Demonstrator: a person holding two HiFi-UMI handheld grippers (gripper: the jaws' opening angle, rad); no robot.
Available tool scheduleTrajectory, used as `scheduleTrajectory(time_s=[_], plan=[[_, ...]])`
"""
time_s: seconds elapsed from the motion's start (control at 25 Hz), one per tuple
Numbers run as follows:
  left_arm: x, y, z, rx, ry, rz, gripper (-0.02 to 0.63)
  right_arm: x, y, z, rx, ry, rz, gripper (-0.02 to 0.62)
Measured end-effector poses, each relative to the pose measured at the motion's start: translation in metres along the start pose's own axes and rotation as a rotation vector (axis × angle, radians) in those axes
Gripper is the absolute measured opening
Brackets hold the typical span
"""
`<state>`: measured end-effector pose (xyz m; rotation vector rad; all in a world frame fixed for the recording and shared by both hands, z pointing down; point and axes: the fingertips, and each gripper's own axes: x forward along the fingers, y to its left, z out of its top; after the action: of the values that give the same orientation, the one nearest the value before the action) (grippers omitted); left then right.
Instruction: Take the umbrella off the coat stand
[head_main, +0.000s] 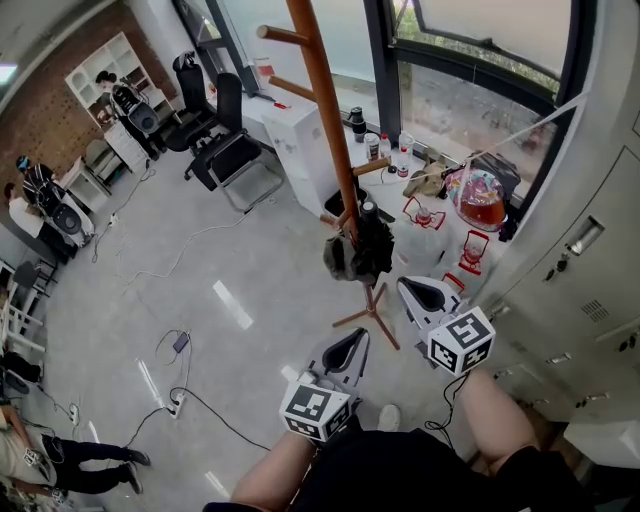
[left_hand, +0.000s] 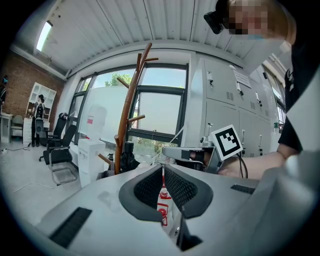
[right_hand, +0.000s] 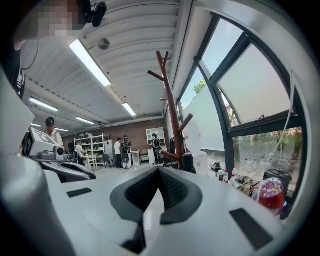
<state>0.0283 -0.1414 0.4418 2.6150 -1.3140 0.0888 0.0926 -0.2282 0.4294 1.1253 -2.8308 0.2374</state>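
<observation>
A brown wooden coat stand (head_main: 335, 130) rises in front of me by the window. A folded black umbrella (head_main: 368, 245) hangs low on it, just above the stand's feet. My left gripper (head_main: 357, 334) is shut and empty, short of the stand's base. To its right my right gripper (head_main: 405, 282), also shut and empty, is level with the base. In the left gripper view the shut pads (left_hand: 163, 167) point right of the stand (left_hand: 124, 125) and umbrella (left_hand: 128, 161). In the right gripper view the umbrella (right_hand: 188, 162) hangs just beyond the shut gripper (right_hand: 158, 169).
Grey lockers (head_main: 585, 280) stand close on the right. Bottles, a colourful bag (head_main: 478, 197) and red lanterns (head_main: 470, 252) crowd the window side behind the stand. A white cabinet (head_main: 300, 130) and black chairs (head_main: 225, 150) stand beyond. Cables (head_main: 180, 400) cross the floor; people work at far left.
</observation>
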Motion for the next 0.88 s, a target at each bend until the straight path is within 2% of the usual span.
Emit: scheduleTrajectory(time_s=[0.44,0.72,0.8,0.88], plan=[[0.028,0.046,0.006,0.006,0.004,-0.056,0.025,0.047,-0.037,-0.004,0.008,0.010,-0.096,0.054],[0.041,0.078,0.002,-0.011,0.022,-0.060,0.025,0.079,-0.062,-0.022,0.023,0.053,-0.136,0.055],[0.044,0.084,0.002,-0.016,0.026,-0.062,0.025,0.087,-0.067,-0.026,0.031,0.067,-0.136,0.105],[0.049,0.090,0.002,-0.017,0.032,-0.067,0.025,0.095,-0.075,-0.032,0.033,0.081,-0.141,0.124]])
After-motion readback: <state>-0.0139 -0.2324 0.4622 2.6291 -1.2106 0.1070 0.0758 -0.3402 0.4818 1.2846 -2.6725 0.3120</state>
